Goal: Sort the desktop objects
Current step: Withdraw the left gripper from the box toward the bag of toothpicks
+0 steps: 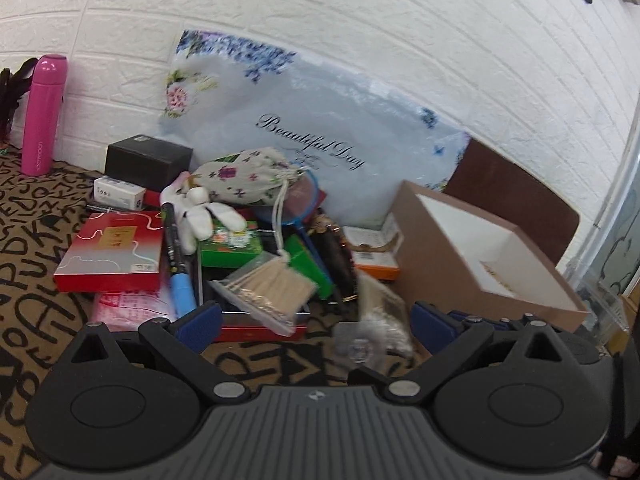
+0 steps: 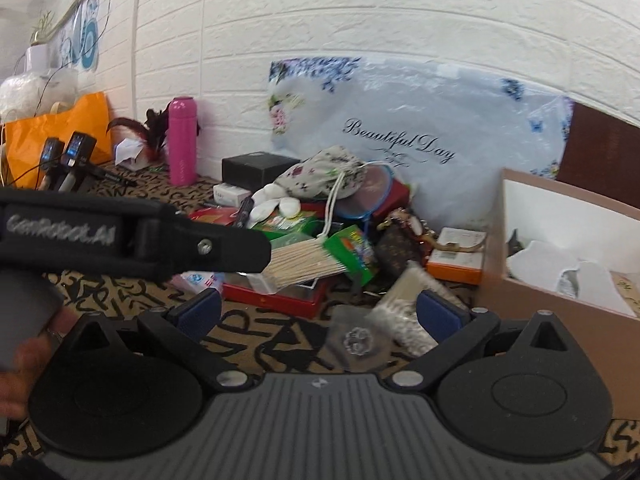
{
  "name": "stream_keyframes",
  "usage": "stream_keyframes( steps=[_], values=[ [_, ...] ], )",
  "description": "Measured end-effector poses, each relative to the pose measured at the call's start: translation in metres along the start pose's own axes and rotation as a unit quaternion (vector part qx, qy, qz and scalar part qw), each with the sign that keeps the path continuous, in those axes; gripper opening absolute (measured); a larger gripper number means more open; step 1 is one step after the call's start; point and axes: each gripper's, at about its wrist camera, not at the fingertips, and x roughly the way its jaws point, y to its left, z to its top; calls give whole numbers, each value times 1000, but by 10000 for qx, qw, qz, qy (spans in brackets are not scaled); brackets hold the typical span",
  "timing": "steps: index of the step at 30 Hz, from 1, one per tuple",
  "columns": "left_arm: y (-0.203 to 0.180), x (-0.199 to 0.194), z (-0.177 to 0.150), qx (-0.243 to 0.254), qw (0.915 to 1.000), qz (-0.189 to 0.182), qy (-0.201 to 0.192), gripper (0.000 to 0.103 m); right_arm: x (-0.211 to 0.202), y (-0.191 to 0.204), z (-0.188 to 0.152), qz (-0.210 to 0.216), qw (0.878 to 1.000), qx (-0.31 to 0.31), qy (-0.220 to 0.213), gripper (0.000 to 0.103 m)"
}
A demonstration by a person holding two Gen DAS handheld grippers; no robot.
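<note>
A heap of desk items lies on the letter-print cloth. It includes a red box (image 1: 112,252), a bag of cotton swabs (image 1: 268,288) (image 2: 304,264), a floral drawstring pouch (image 1: 248,178) (image 2: 324,176), a white plush toy (image 1: 204,212) and a green box (image 1: 232,244). A clear adhesive hook (image 1: 360,348) (image 2: 358,340) lies flat in front of the heap. My left gripper (image 1: 316,326) is open just short of the heap, with nothing held. My right gripper (image 2: 320,316) is also open and empty, with the hook lying between its fingers on the cloth.
An open brown cardboard box (image 1: 480,248) (image 2: 560,300) stands at the right with white items inside. A pink bottle (image 1: 42,116) and a black box (image 1: 148,160) stand by the white brick wall. The left tool's black casing (image 2: 120,236) and a hand (image 2: 24,364) fill the right view's left side.
</note>
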Motion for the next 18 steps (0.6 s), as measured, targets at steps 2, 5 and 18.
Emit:
stream_keyframes(
  steps=[2, 5, 18],
  values=[
    [8, 12, 4, 35, 9999, 14, 135, 102, 10, 4, 0, 53, 10000, -26, 43, 100],
    [15, 29, 9, 158, 9995, -17, 260, 102, 26, 7, 0, 94, 9999, -15, 59, 96],
    [31, 89, 24, 494, 9958, -142, 758, 83, 87, 2, 5, 206, 9994, 114, 246, 70]
  ],
)
